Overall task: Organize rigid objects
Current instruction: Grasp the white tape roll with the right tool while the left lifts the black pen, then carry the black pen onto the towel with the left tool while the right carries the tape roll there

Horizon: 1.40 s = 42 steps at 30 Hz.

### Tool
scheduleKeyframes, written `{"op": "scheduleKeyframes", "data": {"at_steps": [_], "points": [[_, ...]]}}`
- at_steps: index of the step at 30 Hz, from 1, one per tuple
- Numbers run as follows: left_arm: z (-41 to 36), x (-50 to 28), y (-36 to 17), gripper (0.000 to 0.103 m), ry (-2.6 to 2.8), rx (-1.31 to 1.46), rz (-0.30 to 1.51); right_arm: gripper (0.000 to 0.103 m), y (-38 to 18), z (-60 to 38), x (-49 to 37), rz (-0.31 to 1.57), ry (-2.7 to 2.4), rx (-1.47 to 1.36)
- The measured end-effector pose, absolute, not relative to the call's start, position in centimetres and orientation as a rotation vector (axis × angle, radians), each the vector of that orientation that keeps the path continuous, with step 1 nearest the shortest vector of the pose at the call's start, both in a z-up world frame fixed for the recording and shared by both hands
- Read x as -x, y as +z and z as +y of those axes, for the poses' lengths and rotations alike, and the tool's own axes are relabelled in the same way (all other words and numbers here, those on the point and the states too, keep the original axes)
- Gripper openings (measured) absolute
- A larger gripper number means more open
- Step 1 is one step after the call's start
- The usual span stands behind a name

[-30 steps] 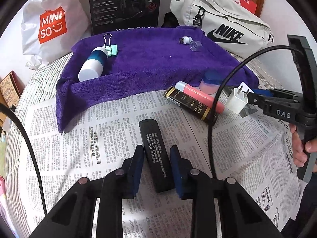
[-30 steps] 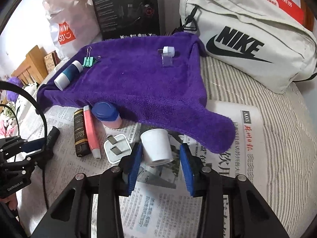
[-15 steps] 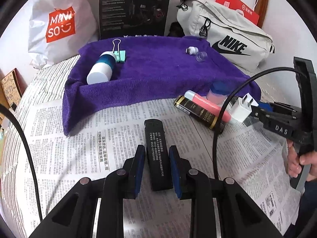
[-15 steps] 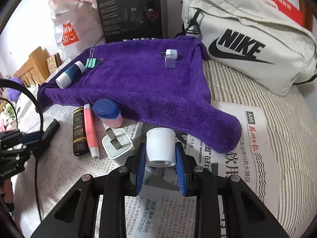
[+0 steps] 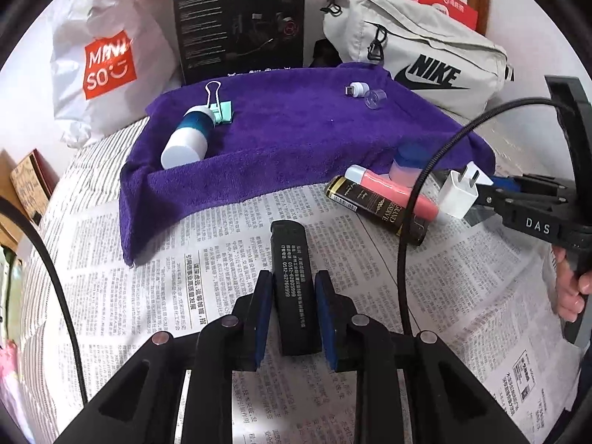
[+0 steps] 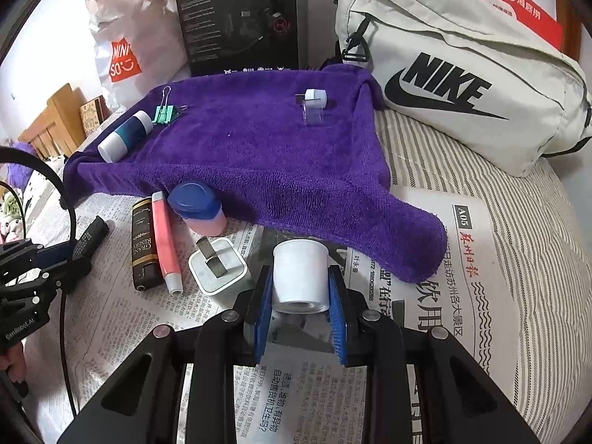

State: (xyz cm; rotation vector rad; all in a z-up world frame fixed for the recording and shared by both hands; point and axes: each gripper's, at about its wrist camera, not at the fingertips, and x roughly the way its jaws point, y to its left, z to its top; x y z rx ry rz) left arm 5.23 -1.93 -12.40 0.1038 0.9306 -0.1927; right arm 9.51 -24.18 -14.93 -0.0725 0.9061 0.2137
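1. The left hand-held gripper (image 5: 292,310) is closed on the black bar-shaped device (image 5: 294,288); both blue pads press its long sides. The device lies lengthwise over the newspaper (image 5: 155,281), just in front of the purple towel (image 5: 281,133); contact with the paper cannot be determined.
2. The right hand-held gripper (image 6: 300,307) is clamped on the white cup (image 6: 300,277), which lies on its side with the open end toward the camera, just in front of the purple towel's near right corner.
3. On the purple towel, left part: a white-and-blue bottle (image 5: 188,137) lying on its side, touching a green binder clip (image 5: 220,109).
4. On the purple towel, far right part: a small white plug (image 6: 314,98) beside a clear cap (image 6: 312,114).
5. Against the front edge of the purple towel: a pink jar with blue lid (image 6: 198,209).
6. Just in front of the purple towel, on the newspaper: a pink tube (image 6: 164,240) lying side by side with a black-and-gold lighter (image 6: 144,248). A white charger (image 6: 218,268) lies beside them with its prongs up.
7. Behind the purple towel: a white Miniso bag (image 5: 107,63), a black box (image 5: 240,22) and a grey Nike bag (image 6: 462,70).
8. A black cable (image 5: 410,222) crosses the left wrist view in front of the lighter and tube.
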Motion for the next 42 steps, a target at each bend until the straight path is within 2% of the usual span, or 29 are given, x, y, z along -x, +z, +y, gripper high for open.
{"op": "scheduleKeyframes", "data": {"at_steps": [9, 25, 42], "points": [[-0.2, -5.9, -11.7, 0.021, -0.254, 0.018, 0.971, 0.028, -14.2, -24.8, -9.5, 0.925, 0.214, 0.053], [0.2, -7.5, -8.4, 0.021, -0.284, 0.019, 0.931, 0.028, -11.2, -25.6, -9.5, 0.892, 0.233, 0.046], [2.1, -13.7, -6.5, 0.021, -0.259, 0.042, 0.918, 0.028, -8.4, -25.0, -14.2, 0.848, 0.274, 0.035]]}}
